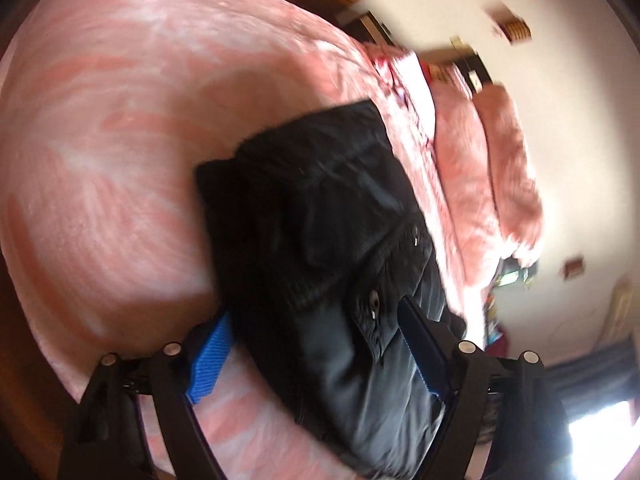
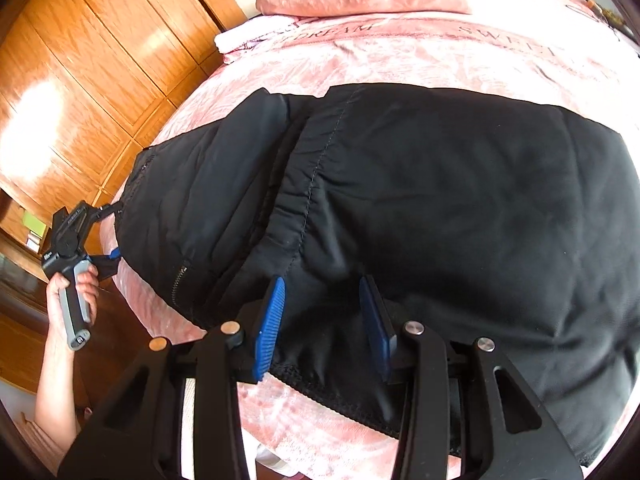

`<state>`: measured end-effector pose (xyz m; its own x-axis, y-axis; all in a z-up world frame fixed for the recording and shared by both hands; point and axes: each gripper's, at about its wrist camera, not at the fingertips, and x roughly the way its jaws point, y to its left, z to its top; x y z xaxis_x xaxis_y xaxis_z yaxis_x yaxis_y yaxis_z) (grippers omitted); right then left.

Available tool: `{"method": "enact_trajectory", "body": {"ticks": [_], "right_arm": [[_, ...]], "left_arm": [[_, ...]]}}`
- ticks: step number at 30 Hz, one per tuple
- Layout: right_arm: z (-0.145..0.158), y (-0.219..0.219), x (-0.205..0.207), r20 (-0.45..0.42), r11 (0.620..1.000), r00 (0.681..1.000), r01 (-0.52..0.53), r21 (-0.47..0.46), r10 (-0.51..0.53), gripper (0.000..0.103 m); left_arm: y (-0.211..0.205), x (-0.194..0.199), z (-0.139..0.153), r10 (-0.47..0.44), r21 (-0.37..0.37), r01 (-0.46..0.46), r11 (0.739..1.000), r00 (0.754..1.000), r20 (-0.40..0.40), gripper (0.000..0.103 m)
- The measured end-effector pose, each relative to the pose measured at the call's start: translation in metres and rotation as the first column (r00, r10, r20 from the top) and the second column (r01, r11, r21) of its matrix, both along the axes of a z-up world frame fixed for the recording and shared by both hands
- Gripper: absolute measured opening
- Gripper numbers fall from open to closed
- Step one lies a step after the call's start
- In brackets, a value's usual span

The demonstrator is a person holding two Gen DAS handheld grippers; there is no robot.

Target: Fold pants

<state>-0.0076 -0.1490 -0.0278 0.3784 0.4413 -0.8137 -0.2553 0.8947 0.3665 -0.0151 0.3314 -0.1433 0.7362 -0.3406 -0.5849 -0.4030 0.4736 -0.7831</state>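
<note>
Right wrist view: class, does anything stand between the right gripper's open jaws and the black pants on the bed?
Nothing visible does. The right gripper has its jaws open directly over the near edge of the pants, which lie on the pink bedspread, with no object between them.

My left wrist view is motion-blurred: the items beyond the pants (image 1: 332, 248), past the pillows (image 1: 500, 184), cannot be identified. The pants hide the inner face of my left gripper's (image 1: 316, 350) right finger. In my right wrist view, the pants run past the right and bottom edges. The bedspread (image 2: 400, 52) lettering above the pants is partly cut off.
</note>
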Motion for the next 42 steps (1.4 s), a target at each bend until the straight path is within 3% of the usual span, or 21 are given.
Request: {"method": "enact_trajectory", "body": {"ticks": [4,7,10,17,18,19,22,25,31,35,38,42], "right_arm": [[-0.005,0.000,0.003,-0.005,1.000,1.000,0.002,0.006,-0.002,0.042],[-0.007,-0.001,0.003,-0.008,1.000,1.000,0.001,0.016,-0.001,0.042],[-0.010,-0.002,0.004,-0.009,1.000,1.000,-0.003,0.013,0.004,0.043],[-0.010,0.006,0.003,0.005,0.999,1.000,-0.023,-0.025,0.023,0.049],[-0.010,0.007,0.003,0.007,0.999,1.000,-0.024,-0.028,0.024,0.049],[-0.010,0.007,0.003,0.009,0.999,1.000,-0.024,-0.027,0.024,0.049],[-0.011,0.003,0.003,0.002,1.000,1.000,-0.020,-0.004,0.020,0.049],[-0.011,0.002,0.004,-0.003,1.000,1.000,-0.019,0.007,0.019,0.049],[-0.005,-0.003,0.000,0.007,0.999,1.000,-0.009,0.043,0.009,0.049],[0.012,-0.014,-0.008,0.055,0.997,0.998,0.006,0.077,-0.010,0.049],[0.024,-0.031,-0.014,0.081,0.995,0.996,0.033,0.099,-0.042,0.049],[0.035,-0.055,-0.023,0.107,0.991,0.989,0.091,0.102,-0.102,0.050]], "left_arm": [[0.004,0.003,-0.002,0.055,-0.040,-0.055,0.998,0.998,0.016,0.080],[0.004,0.000,0.001,0.047,-0.131,-0.025,0.991,0.986,0.162,0.074],[0.006,0.001,-0.009,0.051,-0.191,-0.016,0.982,0.982,0.181,0.073],[-0.014,0.035,-0.002,-0.002,-0.010,0.003,1.000,0.996,0.085,0.076],[-0.017,0.039,0.000,0.001,0.005,-0.001,1.000,0.997,0.080,0.069],[-0.017,0.041,0.000,0.004,0.006,-0.005,1.000,0.997,0.081,0.054],[-0.021,0.045,0.007,0.005,0.004,-0.005,1.000,0.995,0.099,0.028],[-0.028,0.044,0.023,0.006,0.039,-0.011,0.999,0.990,0.140,0.022],[-0.053,0.036,0.070,-0.035,0.133,0.002,0.991,0.970,0.242,0.020],[-0.091,0.031,0.114,-0.145,0.280,0.056,0.958,0.940,0.309,0.020],[-0.141,0.030,0.147,-0.288,0.416,0.134,0.899,0.898,0.333,0.020],[-0.201,0.032,0.167,-0.433,0.532,0.228,0.815,0.850,0.299,0.020]]}}
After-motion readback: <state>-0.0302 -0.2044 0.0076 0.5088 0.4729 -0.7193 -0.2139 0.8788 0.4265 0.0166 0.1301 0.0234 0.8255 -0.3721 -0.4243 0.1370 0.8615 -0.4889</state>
